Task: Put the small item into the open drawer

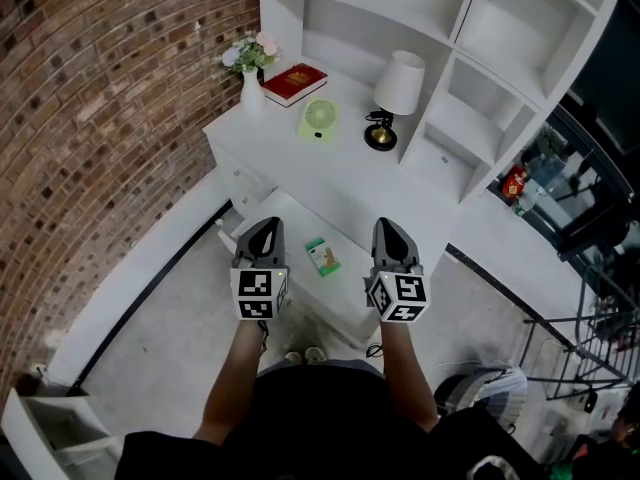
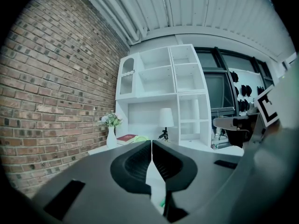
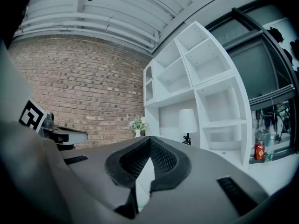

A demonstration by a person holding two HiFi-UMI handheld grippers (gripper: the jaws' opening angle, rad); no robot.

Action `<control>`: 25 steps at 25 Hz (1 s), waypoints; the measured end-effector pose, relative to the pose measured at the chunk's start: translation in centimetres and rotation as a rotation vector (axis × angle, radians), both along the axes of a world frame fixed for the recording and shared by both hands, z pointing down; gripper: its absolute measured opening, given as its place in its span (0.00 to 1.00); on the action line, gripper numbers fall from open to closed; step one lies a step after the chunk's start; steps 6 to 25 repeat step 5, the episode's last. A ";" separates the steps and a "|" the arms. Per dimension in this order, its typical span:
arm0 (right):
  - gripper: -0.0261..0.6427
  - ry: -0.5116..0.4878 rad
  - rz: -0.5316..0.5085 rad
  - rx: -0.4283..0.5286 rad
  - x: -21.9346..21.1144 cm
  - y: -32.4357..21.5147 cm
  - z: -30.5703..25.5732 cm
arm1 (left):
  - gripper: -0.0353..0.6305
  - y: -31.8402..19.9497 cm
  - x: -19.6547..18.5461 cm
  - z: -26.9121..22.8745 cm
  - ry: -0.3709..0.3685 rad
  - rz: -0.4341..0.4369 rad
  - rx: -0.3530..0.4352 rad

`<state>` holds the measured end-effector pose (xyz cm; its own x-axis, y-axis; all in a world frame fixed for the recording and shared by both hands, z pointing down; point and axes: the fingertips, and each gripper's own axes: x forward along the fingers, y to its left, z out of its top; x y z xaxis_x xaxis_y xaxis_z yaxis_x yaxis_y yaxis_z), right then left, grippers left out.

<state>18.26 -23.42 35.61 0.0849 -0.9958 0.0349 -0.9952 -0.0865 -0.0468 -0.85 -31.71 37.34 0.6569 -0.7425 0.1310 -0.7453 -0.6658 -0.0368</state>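
Note:
In the head view a small green and white packet (image 1: 322, 257) lies flat inside the open white drawer (image 1: 336, 302), which is pulled out from the front of the white desk (image 1: 350, 173). My left gripper (image 1: 262, 228) hovers just left of the packet, above the drawer. My right gripper (image 1: 389, 227) is just right of it. Both point toward the desk, shut, and hold nothing. The left gripper view shows its pads (image 2: 140, 164) meeting at the tips, with nothing between. The right gripper view shows the same for its pads (image 3: 161, 160).
On the desk stand a vase of flowers (image 1: 250, 72), a red book (image 1: 294, 82), a green round fan (image 1: 319, 118) and a white lamp (image 1: 396, 93). White shelving (image 1: 500, 78) rises behind. A brick wall (image 1: 90, 128) runs along the left. White furniture (image 1: 50, 423) sits at bottom left.

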 end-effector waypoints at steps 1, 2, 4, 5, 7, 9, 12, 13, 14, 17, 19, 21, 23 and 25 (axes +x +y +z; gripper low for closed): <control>0.04 0.001 -0.001 -0.001 0.0 0.0 0.0 | 0.09 -0.1 0.0 0.1 0.000 -0.002 -0.002; 0.03 0.001 -0.002 -0.002 0.0 -0.1 0.1 | 0.09 -0.1 0.0 0.1 0.000 -0.004 -0.003; 0.03 0.002 -0.004 -0.002 0.0 -0.2 0.2 | 0.09 -0.3 -0.1 0.3 0.000 -0.006 -0.004; 0.04 0.002 -0.005 -0.002 0.0 -0.3 0.2 | 0.09 -0.3 -0.1 0.4 0.000 -0.007 -0.004; 0.04 0.002 -0.005 -0.002 0.0 -0.3 0.2 | 0.09 -0.3 -0.1 0.4 0.000 -0.007 -0.004; 0.04 0.002 -0.005 -0.002 0.0 -0.3 0.2 | 0.09 -0.3 -0.1 0.4 0.000 -0.007 -0.004; 0.04 0.002 -0.005 -0.002 0.0 -0.3 0.2 | 0.09 -0.3 -0.1 0.4 0.000 -0.007 -0.004; 0.04 0.002 -0.005 -0.002 0.0 -0.3 0.2 | 0.09 -0.3 -0.1 0.4 0.000 -0.007 -0.004; 0.04 0.002 -0.005 -0.002 0.0 -0.3 0.2 | 0.09 -0.3 -0.1 0.4 0.000 -0.007 -0.004; 0.04 0.002 -0.005 -0.002 0.0 -0.3 0.2 | 0.09 -0.3 -0.1 0.4 0.000 -0.007 -0.004; 0.04 0.002 -0.005 -0.002 0.0 -0.3 0.2 | 0.09 -0.3 -0.1 0.4 0.000 -0.007 -0.004; 0.04 0.002 -0.005 -0.002 0.0 -0.3 0.2 | 0.09 -0.3 -0.1 0.4 0.000 -0.007 -0.004; 0.04 0.002 -0.005 -0.002 0.0 -0.3 0.2 | 0.09 -0.3 -0.1 0.4 0.000 -0.007 -0.004; 0.04 0.002 -0.005 -0.002 0.0 -0.3 0.2 | 0.09 -0.3 -0.1 0.4 0.000 -0.007 -0.004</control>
